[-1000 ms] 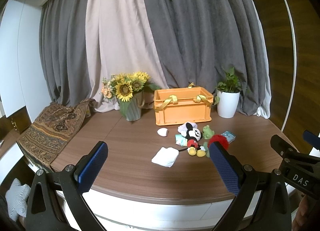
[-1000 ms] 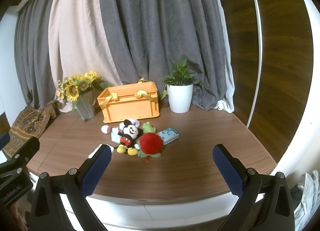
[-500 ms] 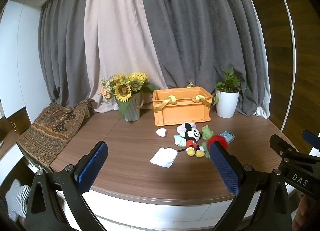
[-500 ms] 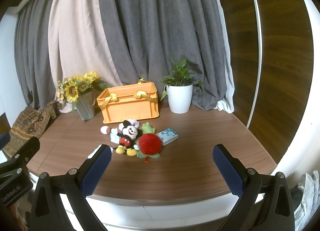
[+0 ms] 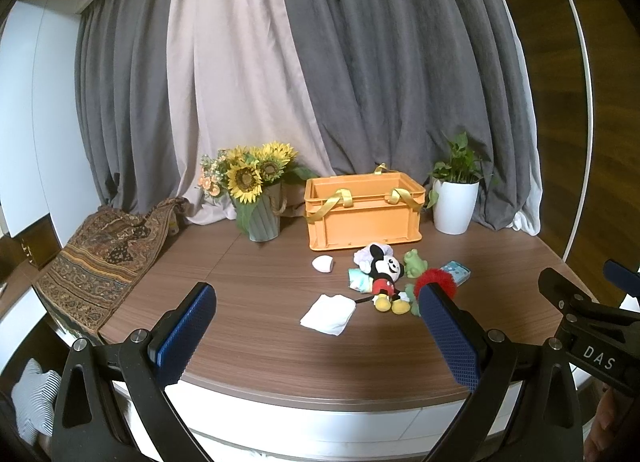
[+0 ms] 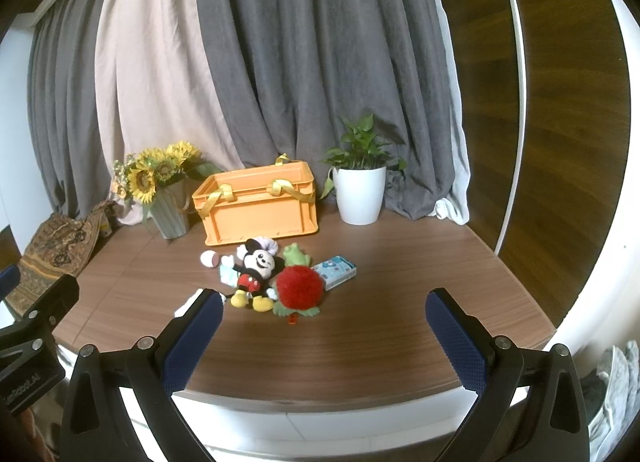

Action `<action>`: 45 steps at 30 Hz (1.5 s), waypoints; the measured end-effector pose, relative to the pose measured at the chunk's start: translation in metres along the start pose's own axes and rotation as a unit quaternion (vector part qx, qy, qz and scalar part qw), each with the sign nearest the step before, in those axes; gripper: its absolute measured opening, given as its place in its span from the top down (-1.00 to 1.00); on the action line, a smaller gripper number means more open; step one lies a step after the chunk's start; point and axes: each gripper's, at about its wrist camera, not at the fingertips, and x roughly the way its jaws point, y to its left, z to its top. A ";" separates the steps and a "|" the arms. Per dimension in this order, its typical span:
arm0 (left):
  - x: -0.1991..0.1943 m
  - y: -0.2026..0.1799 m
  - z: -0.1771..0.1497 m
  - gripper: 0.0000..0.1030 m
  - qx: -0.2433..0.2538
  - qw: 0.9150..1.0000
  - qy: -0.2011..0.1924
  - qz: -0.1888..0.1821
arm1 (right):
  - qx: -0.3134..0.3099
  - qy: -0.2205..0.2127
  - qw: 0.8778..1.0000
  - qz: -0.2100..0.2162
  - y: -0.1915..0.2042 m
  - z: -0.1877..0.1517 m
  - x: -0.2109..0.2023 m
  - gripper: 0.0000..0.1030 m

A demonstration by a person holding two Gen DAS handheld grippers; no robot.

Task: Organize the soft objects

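Note:
An orange crate (image 5: 362,211) (image 6: 258,206) with yellow straps stands at the back of the round wooden table (image 5: 256,266). In front of it lie a Mickey Mouse plush (image 5: 383,276) (image 6: 256,270), a green frog toy (image 5: 414,262) (image 6: 295,254), a red fluffy strawberry (image 6: 300,288) (image 5: 440,280), a white folded cloth (image 5: 329,313), a small white-pink object (image 5: 323,263) (image 6: 209,259) and a blue tissue pack (image 6: 335,271) (image 5: 456,272). My left gripper (image 5: 316,330) and right gripper (image 6: 324,330) are both open and empty, held near the table's front edge, short of the toys.
A sunflower vase (image 5: 260,198) stands left of the crate and a white potted plant (image 5: 456,198) right of it. A patterned cloth (image 5: 100,254) drapes over the table's left edge. Curtains hang behind.
Both views have shifted slightly; the toys sit a little nearer the middle of each view. Nothing on the table has moved and both grippers stay open.

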 end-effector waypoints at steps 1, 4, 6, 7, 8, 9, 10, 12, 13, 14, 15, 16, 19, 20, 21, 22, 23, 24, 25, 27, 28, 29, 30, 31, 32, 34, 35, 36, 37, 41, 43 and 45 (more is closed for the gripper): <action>0.000 0.000 0.000 -1.00 0.000 1.000 0.000 -0.001 | 0.000 0.000 1.000 0.000 0.000 0.000 0.000 -0.99; 0.001 0.000 -0.001 -1.00 0.000 1.000 0.001 0.000 | 0.000 0.001 1.000 0.000 0.000 0.000 0.001 -0.99; 0.002 0.000 -0.001 -1.00 0.000 1.000 0.002 0.000 | 0.000 0.001 1.000 0.001 0.000 -0.001 0.003 -0.99; 0.003 0.000 -0.001 -1.00 0.000 1.000 0.002 -0.001 | 0.000 0.003 1.000 0.001 0.001 -0.002 0.005 -0.99; 0.004 0.001 -0.001 -1.00 0.001 1.000 0.004 -0.002 | -0.001 0.004 1.000 0.001 0.001 -0.003 0.006 -0.99; 0.005 0.002 -0.001 -1.00 0.001 1.000 0.005 -0.002 | -0.001 0.005 1.000 0.002 0.003 -0.004 0.008 -0.99; 0.007 0.003 -0.001 -1.00 0.001 1.000 0.008 -0.004 | -0.002 0.007 1.000 0.002 0.003 -0.005 0.010 -0.99; 0.014 0.005 -0.003 -1.00 0.001 1.000 0.017 -0.011 | -0.003 0.013 1.000 0.003 0.008 -0.007 0.020 -0.99; 0.017 0.005 -0.003 -1.00 0.002 1.000 0.020 -0.013 | -0.003 0.016 1.000 0.003 0.008 -0.009 0.024 -0.99; 0.021 0.006 -0.004 -1.00 0.002 1.000 0.024 -0.015 | -0.002 0.019 1.000 0.004 0.009 -0.009 0.026 -0.99; 0.026 0.007 -0.005 -1.00 0.004 0.999 0.032 -0.020 | -0.002 0.022 1.000 0.004 0.010 -0.010 0.028 -0.99; 0.032 0.007 -0.006 -1.00 0.005 0.999 0.036 -0.022 | -0.001 0.026 1.000 0.004 0.011 -0.012 0.032 -0.99; 0.047 0.009 -0.009 -1.00 0.005 0.998 0.051 -0.031 | 0.001 0.038 0.999 0.003 0.013 -0.014 0.043 -0.99; 0.053 0.010 -0.009 -1.00 0.005 0.998 0.054 -0.031 | 0.002 0.042 0.999 0.003 0.014 -0.014 0.046 -0.99; 0.057 0.011 -0.010 -1.00 0.005 0.998 0.057 -0.031 | 0.003 0.047 0.999 0.002 0.014 -0.014 0.050 -0.99; 0.062 0.012 -0.010 -1.00 0.006 0.998 0.060 -0.032 | 0.004 0.051 0.999 0.002 0.016 -0.015 0.055 -0.99; 0.068 0.013 -0.010 -1.00 0.007 0.997 0.062 -0.033 | 0.004 0.054 0.999 0.001 0.018 -0.015 0.059 -0.99; 0.074 0.014 -0.010 -0.99 0.008 0.997 0.064 -0.033 | 0.005 0.058 0.998 0.000 0.019 -0.015 0.064 -0.99; 0.080 0.015 -0.011 -0.99 0.009 0.997 0.067 -0.034 | 0.005 0.063 0.998 0.001 0.021 -0.016 0.069 -0.99; 0.092 0.017 -0.011 -0.98 0.012 0.997 0.070 -0.036 | 0.006 0.070 0.998 0.000 0.025 -0.016 0.080 -0.99; 0.101 0.019 -0.011 -0.94 0.015 0.997 0.072 -0.037 | 0.006 0.073 0.997 -0.001 0.028 -0.016 0.086 -0.99; 0.105 0.018 -0.010 -0.92 0.016 0.996 0.074 -0.039 | 0.006 0.075 0.997 -0.003 0.030 -0.016 0.092 -0.99; 0.115 0.020 -0.009 -0.88 0.017 0.996 0.076 -0.042 | 0.006 0.078 0.997 -0.005 0.033 -0.016 0.098 -0.99; 0.123 0.022 -0.009 -0.87 0.017 0.996 0.078 -0.046 | 0.006 0.081 0.997 -0.006 0.036 -0.015 0.104 -0.99; 0.127 0.022 -0.009 -0.86 0.018 0.995 0.080 -0.050 | 0.006 0.082 0.997 -0.008 0.038 -0.014 0.109 -0.99; 0.144 0.025 -0.008 -0.81 0.020 0.995 0.085 -0.057 | 0.009 0.086 0.996 -0.012 0.043 -0.012 0.122 -0.99; 0.152 0.026 -0.008 -0.79 0.022 0.994 0.088 -0.061 | 0.010 0.087 0.996 -0.015 0.045 -0.012 0.127 -0.99; 0.158 0.027 -0.008 -0.74 0.023 0.994 0.090 -0.064 | 0.011 0.088 0.996 -0.020 0.047 -0.012 0.134 -0.99; 0.167 0.028 -0.009 -0.73 0.023 0.993 0.093 -0.068 | 0.012 0.091 0.995 -0.024 0.050 -0.012 0.141 -0.99; 0.202 0.032 -0.017 -0.63 0.023 0.990 0.118 -0.080 | 0.015 0.105 0.993 -0.044 0.058 -0.015 0.168 -0.98; 0.219 0.031 -0.023 -0.61 0.028 0.988 0.130 -0.083 | 0.018 0.110 0.992 -0.057 0.061 -0.018 0.181 -0.97; 0.233 0.028 -0.029 -0.53 0.037 0.986 0.136 -0.084 | 0.020 0.116 0.991 -0.063 0.062 -0.021 0.193 -0.97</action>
